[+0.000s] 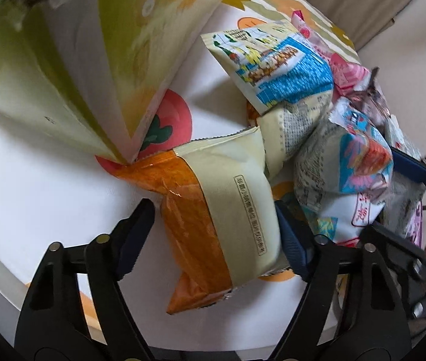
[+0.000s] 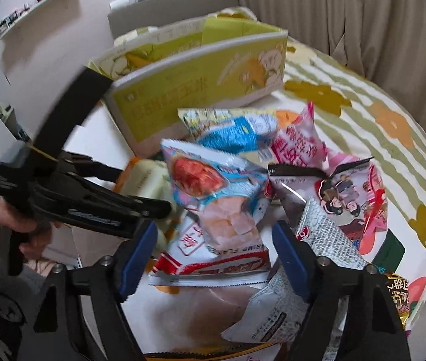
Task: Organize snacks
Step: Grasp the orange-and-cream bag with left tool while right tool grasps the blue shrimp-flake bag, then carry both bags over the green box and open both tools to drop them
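Note:
An orange-and-cream snack packet (image 1: 222, 210) lies on the tablecloth between the fingers of my left gripper (image 1: 216, 210). The right pad touches it, while a thin gap shows at the left finger, so the gripper is open. In the right wrist view my right gripper (image 2: 213, 252) points down into the snack pile. A pink, white and red shrimp-flake packet (image 2: 213, 225) sits between its blue pads without being squeezed. A person's hand (image 2: 11, 219) holds the left gripper, whose fingers (image 2: 140, 204) reach the cream packet (image 2: 146, 180).
A yellow-green cardboard box stands open behind the pile (image 2: 200, 90), its flaps looming at upper left (image 1: 122, 60). The heap also holds a blue-yellow packet (image 2: 234, 135), a pink one (image 2: 297, 141) and a dark cartoon one (image 2: 351, 198). The patterned tablecloth (image 2: 363, 105) ends at curtains (image 2: 333, 15).

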Available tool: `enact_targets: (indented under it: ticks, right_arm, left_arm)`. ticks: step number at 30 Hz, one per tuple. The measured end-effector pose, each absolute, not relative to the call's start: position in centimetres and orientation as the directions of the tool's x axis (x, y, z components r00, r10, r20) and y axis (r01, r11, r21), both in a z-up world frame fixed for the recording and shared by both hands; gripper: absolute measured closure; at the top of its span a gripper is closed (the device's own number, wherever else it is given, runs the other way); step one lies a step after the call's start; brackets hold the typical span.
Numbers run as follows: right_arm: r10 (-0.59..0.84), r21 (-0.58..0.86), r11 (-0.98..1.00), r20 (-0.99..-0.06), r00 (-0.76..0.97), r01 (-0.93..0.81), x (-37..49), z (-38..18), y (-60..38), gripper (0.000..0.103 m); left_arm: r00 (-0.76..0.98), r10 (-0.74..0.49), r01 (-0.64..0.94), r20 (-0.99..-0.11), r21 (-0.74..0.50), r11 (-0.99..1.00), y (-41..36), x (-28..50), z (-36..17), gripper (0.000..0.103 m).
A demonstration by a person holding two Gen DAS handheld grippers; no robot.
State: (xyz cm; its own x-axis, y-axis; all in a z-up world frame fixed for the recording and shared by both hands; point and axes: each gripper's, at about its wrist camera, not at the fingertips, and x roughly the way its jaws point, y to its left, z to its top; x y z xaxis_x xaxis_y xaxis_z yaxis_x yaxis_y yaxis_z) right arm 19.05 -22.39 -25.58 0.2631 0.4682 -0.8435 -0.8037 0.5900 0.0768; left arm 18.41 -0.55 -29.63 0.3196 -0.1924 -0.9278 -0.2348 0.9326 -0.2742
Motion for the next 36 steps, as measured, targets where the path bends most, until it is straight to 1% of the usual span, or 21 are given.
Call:
enact_targets:
  ticks: [6, 7, 8, 11, 12, 14, 19, 25, 30, 36]
  right_arm:
    - [0.422, 0.044, 0.598, -0.866, 0.268, -0.8, 19.5, -26.6, -20.8, 0.03]
    - [0.41, 0.034, 0.602, -0.87, 0.272, -0.798, 19.5, -26.8, -20.4, 0.035]
    - [0.398, 0.024, 0.603, -0.875, 0.275, -0.797, 19.4, -26.9, -20.2, 0.044]
    - [0.352, -0.008, 0.609, -0.893, 0.279, -0.793, 19.5, -27.6, -19.3, 0.053]
    - [0.351, -0.011, 0.609, -0.893, 0.282, -0.793, 19.4, -27.5, -19.3, 0.054]
    - [0.361, 0.003, 0.613, -0.891, 0.276, -0.79, 19.3, -27.3, -19.4, 0.059]
    - [0.409, 0.049, 0.627, -0.87, 0.274, -0.778, 18.3, -26.1, -19.9, 0.06]
    - [0.446, 0.08, 0.64, -0.848, 0.285, -0.764, 17.1, -24.0, -20.2, 0.06]
    - [0.47, 0.085, 0.656, -0.824, 0.317, -0.75, 15.9, -20.9, -20.4, 0.06]
    - [0.46, 0.028, 0.678, -0.796, 0.394, -0.734, 14.6, -16.1, -20.4, 0.06]
  left_arm:
    - [0.322, -0.165, -0.187, -0.932, -0.234, 0.954, -1.4, 18.2, -29.2, 0.038]
    - [0.323, -0.165, -0.183, -0.932, -0.233, 0.955, -1.5, 18.3, -29.2, 0.038]
    - [0.322, -0.165, -0.179, -0.932, -0.231, 0.956, -1.6, 18.3, -29.1, 0.038]
    - [0.322, -0.166, -0.173, -0.932, -0.231, 0.958, -1.7, 18.4, -29.0, 0.039]
    - [0.323, -0.167, -0.171, -0.932, -0.231, 0.958, -1.7, 18.4, -28.9, 0.039]
    - [0.325, -0.167, -0.166, -0.931, -0.23, 0.959, -1.6, 18.1, -28.6, 0.04]
    - [0.342, -0.17, -0.152, -0.924, -0.234, 0.96, -2.0, 17.4, -27.9, 0.04]
    - [0.389, -0.167, -0.117, -0.906, -0.229, 0.966, -2.6, 15.9, -25.5, 0.04]
    - [0.45, -0.164, -0.077, -0.878, -0.221, 0.972, -2.6, 14.0, -21.9, 0.04]
    - [0.55, -0.14, -0.048, -0.823, -0.199, 0.979, -0.7, 13.0, -16.4, 0.04]
